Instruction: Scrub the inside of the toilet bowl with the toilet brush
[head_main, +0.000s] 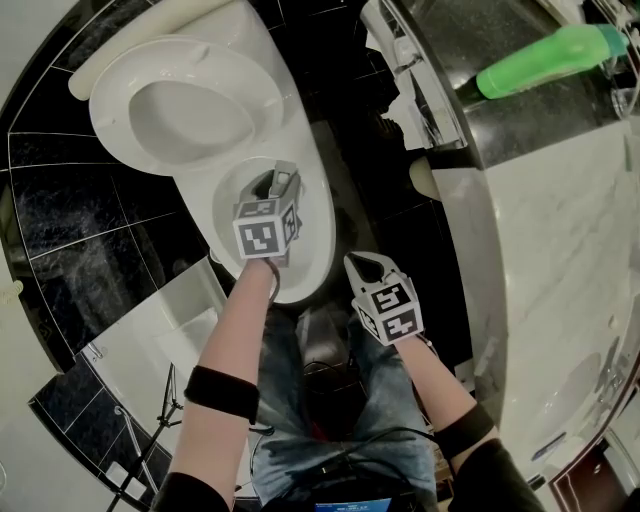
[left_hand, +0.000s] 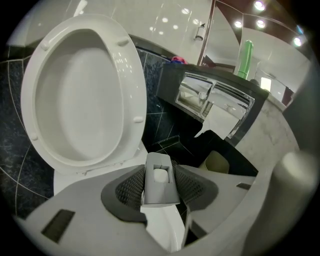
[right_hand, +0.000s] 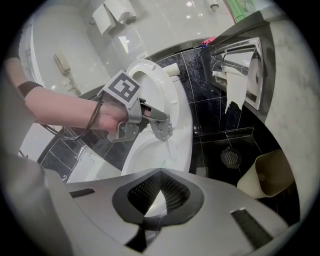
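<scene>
You're in a black-tiled bathroom, marble bench (head_main: 560, 250) at right. Your left tool (head_main: 279, 183) angles down over the toilet bowl (head_main: 324, 240), pinching a grey handle (left_hand: 160, 187). Your right tool (head_main: 363, 263) hangs nearby, pressed together.

- Both tools I'm steering carry a white cube with black square markers: the left gripper (head_main: 278, 185) at frame centre and the right gripper (head_main: 364, 265) just lower right.
- Their jaws are pale grey shells lined with dark mesh pads (right_hand: 142, 192).
- Black bands (head_main: 220, 392) wrap both forearms.
- At lower centre are blue jeans (head_main: 295, 385), crossed by thin black cables (head_main: 350, 440).
</scene>
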